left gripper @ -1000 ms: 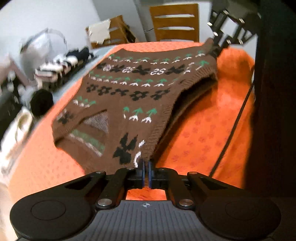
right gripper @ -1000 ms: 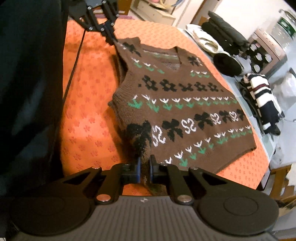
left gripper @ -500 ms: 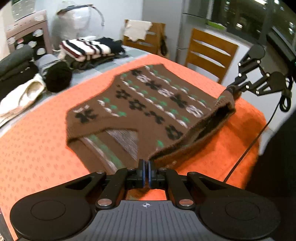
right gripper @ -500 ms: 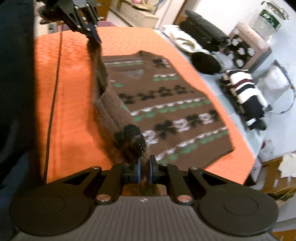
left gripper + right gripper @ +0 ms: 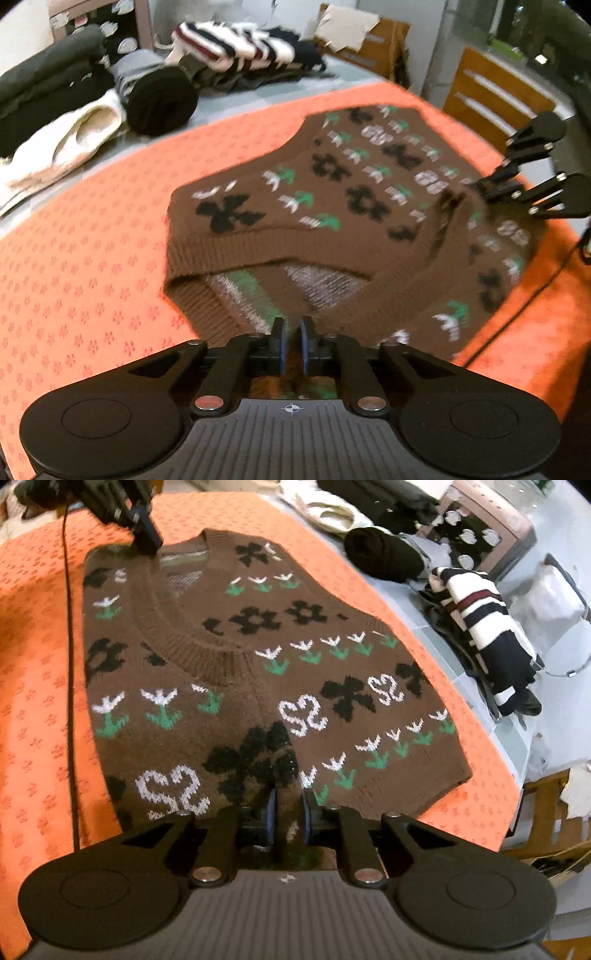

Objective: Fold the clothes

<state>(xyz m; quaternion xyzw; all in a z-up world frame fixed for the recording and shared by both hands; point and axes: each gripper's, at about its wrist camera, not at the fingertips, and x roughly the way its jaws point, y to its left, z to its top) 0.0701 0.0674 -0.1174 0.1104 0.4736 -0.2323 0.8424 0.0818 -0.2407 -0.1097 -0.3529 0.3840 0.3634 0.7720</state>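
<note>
A brown knitted vest (image 5: 332, 206) with black flowers and white-green tulips lies on the orange table cover (image 5: 92, 258). One side is folded over onto the rest. My left gripper (image 5: 291, 339) is shut on the vest at its shoulder, by the neckline. My right gripper (image 5: 288, 812) is shut on the vest (image 5: 258, 672) at its hem edge. Each gripper shows in the other's view: the right one (image 5: 491, 184) at the far hem, the left one (image 5: 147, 542) at the far shoulder. Both hold the folded-over side down on the vest.
Folded clothes lie past the cover: a striped sweater (image 5: 484, 627), a black roll (image 5: 384, 554), a white garment (image 5: 70, 144) and dark garments (image 5: 51, 81). Wooden chairs (image 5: 495, 92) stand behind the table. A black cable (image 5: 68, 664) runs along the cover.
Both grippers have carried the lifted side of the vest across and lowered it onto the other half. The vest now lies folded lengthwise instead of hanging raised between them.
</note>
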